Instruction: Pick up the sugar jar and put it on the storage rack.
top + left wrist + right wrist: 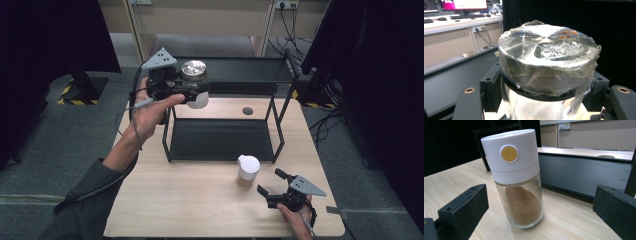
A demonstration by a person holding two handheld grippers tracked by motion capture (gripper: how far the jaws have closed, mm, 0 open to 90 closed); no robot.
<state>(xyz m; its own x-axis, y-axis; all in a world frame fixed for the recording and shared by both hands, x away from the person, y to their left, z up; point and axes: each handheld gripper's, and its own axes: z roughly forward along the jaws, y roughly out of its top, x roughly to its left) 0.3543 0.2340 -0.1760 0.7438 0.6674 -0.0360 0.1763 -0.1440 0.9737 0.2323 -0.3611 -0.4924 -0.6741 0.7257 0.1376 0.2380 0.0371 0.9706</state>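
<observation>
**No legible writing**

Nothing can be read — the white cap of the spice jar (515,176) carries a plain yellow dot without lettering, the foil-wrapped lid of the held jar (546,60) bears no label, and the distant monitor (464,4) is too blurred.

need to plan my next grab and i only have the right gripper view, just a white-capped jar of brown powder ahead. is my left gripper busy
Observer: Yes. The left gripper is shut on a foil-capped jar, held up beside the top tier of the black shelf.
Operator: is my right one touching the spice jar
Observer: No. The right gripper is open and sits on the table, short of the spice jar.
Operator: anything on the lower shelf
Observer: The lower tier looks bare in the high view.
</observation>
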